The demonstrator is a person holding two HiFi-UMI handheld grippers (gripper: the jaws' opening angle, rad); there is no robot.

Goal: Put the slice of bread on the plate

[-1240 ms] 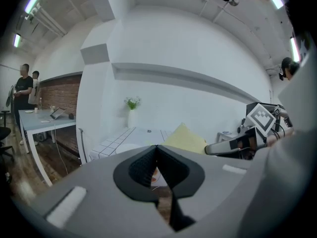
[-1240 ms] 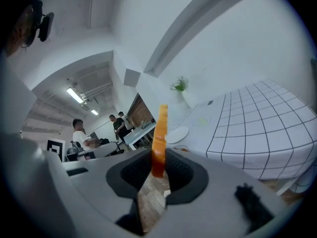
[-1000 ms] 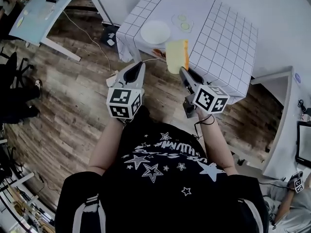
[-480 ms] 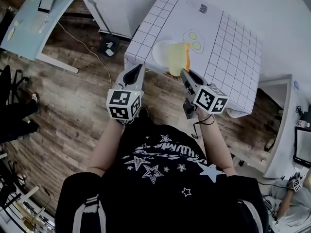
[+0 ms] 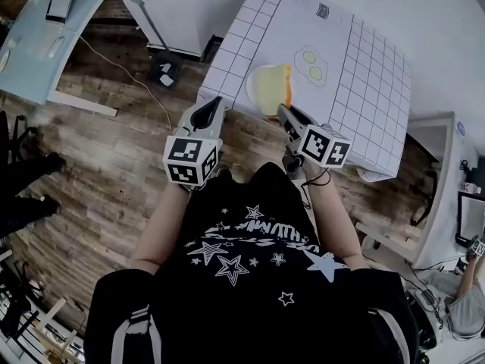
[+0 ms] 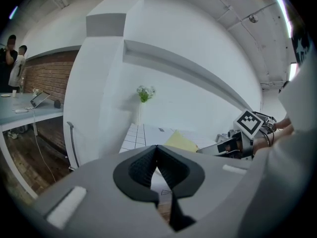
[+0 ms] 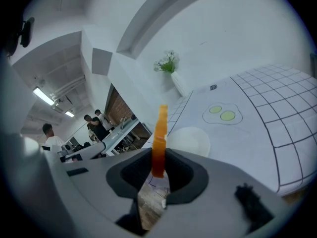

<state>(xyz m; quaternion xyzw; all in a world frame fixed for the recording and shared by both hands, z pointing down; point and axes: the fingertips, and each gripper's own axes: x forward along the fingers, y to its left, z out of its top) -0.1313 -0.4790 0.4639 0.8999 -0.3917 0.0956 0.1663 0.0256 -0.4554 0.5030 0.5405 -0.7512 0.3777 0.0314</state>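
Bread (image 5: pixel 271 89) stands on edge in your right gripper (image 5: pixel 283 112), jaws clamped on its lower edge, so you can carry it toward the plate (image 7: pixel 192 141) and lay it flat. Your left gripper (image 5: pixel 214 106), jaws together on nothing, hangs alongside, clear of the table (image 5: pixel 364 74).

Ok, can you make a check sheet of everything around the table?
Surface: table under a white squared cloth.
Job's things: slice of bread held upright in the air; plate bare.
Clutter: fried egg; vase of flowers.
Grippers: right gripper shut on the slice of bread; left gripper shut, empty.
Cables: cable across the wood floor.
Surroundings: desk; people far off.
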